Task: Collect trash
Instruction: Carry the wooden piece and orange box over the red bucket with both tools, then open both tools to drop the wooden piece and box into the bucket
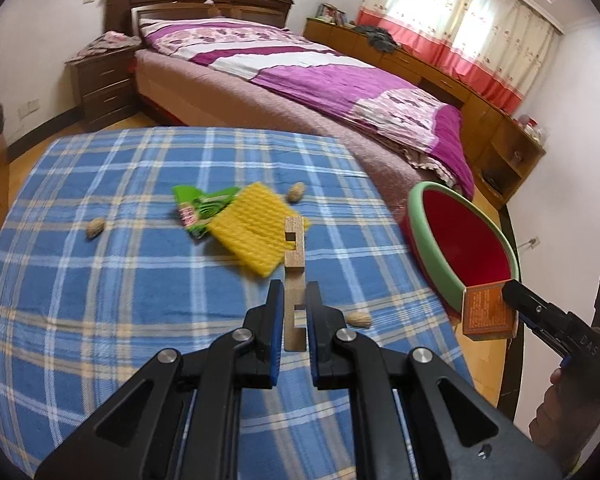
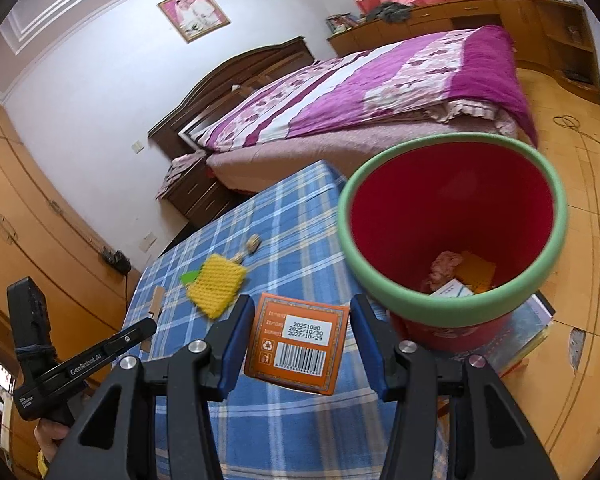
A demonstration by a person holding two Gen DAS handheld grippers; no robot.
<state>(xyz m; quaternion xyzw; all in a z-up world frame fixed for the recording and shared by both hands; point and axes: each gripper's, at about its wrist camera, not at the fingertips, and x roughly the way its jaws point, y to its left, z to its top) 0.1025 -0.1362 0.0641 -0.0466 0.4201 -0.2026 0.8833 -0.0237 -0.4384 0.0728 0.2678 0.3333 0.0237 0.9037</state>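
Left tongs (image 1: 291,304) clench a wooden strip (image 1: 294,248) above the plaid worktop (image 1: 140,280); right tongs (image 2: 298,320) grip an orange box (image 2: 298,344) beside the red bin (image 2: 452,292).

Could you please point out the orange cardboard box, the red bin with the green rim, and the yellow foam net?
orange cardboard box (image 2: 296,350): right wrist view, on its barcode face.
red bin with the green rim (image 2: 428,304): right wrist view, on the near rim.
yellow foam net (image 1: 256,226): left wrist view, on its middle.

Blue plaid tablecloth (image 1: 140,280), orange box (image 2: 296,344)
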